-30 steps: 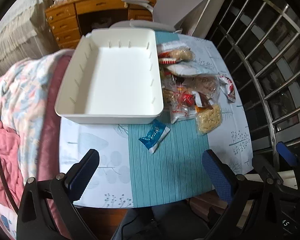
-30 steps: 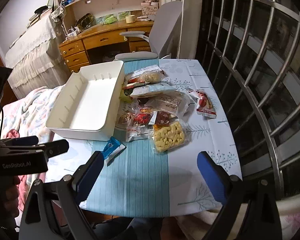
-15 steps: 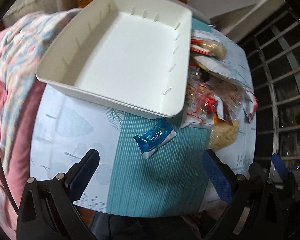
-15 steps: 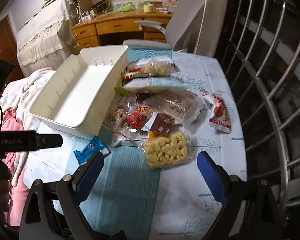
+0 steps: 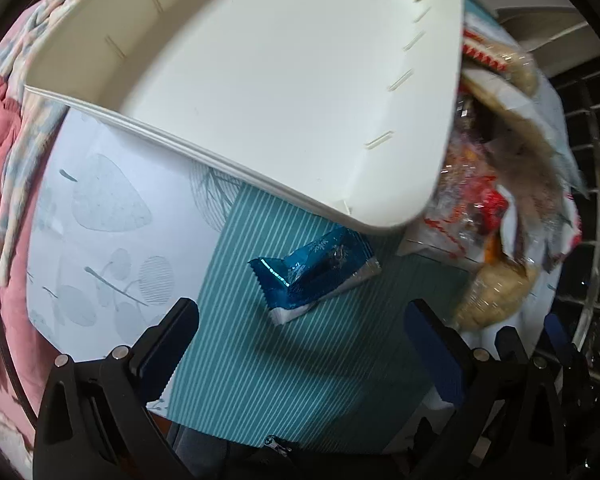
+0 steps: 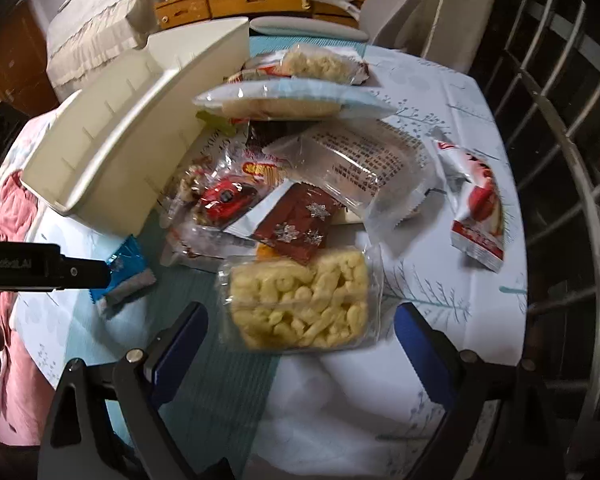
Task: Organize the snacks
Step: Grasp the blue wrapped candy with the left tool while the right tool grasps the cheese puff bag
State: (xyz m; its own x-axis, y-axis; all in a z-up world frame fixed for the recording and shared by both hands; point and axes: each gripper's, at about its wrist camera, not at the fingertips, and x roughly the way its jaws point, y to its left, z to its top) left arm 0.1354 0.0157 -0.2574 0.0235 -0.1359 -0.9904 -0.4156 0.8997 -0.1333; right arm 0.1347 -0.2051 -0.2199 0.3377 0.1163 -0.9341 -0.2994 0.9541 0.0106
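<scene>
Bin: the white rectangular plastic bin (image 5: pixel 284 92) with slotted inner walls sits empty at the desk's far left part, one corner overhanging the teal stripe; judged to be where the snacks belong.
Desk: a pale leaf-print cloth with a teal striped runner (image 5: pixel 256 360) covers it; a pink and floral blanket (image 5: pixel 4 148) lies off its left edge.
Blue packet: the small shiny blue foil snack packet (image 5: pixel 316 276) lies alone on the teal runner, just beside the bin's near corner and apart from the rest, so it is the easy first pick.
Pile: the other snacks crowd along the bin's right wall, overlapping one another; the nearest is a clear bag of pale yellow puffed pieces (image 6: pixel 300 300), with a dark red snowflake sachet (image 6: pixel 296 228) touching its far edge.
Outlier: a red-and-white packet (image 6: pixel 478 208) lies near the desk's right edge, apart from the pile.
Left gripper (image 5: pixel 300 344): points straight down over the blue packet, jaws spread wide and empty, the packet just beyond the tips.
Right gripper (image 6: pixel 300 344): tilts steeply down at the puffed bag, jaws wide apart with nothing held; the bag seems to lie between them, though blur makes contact hard to judge.
</scene>
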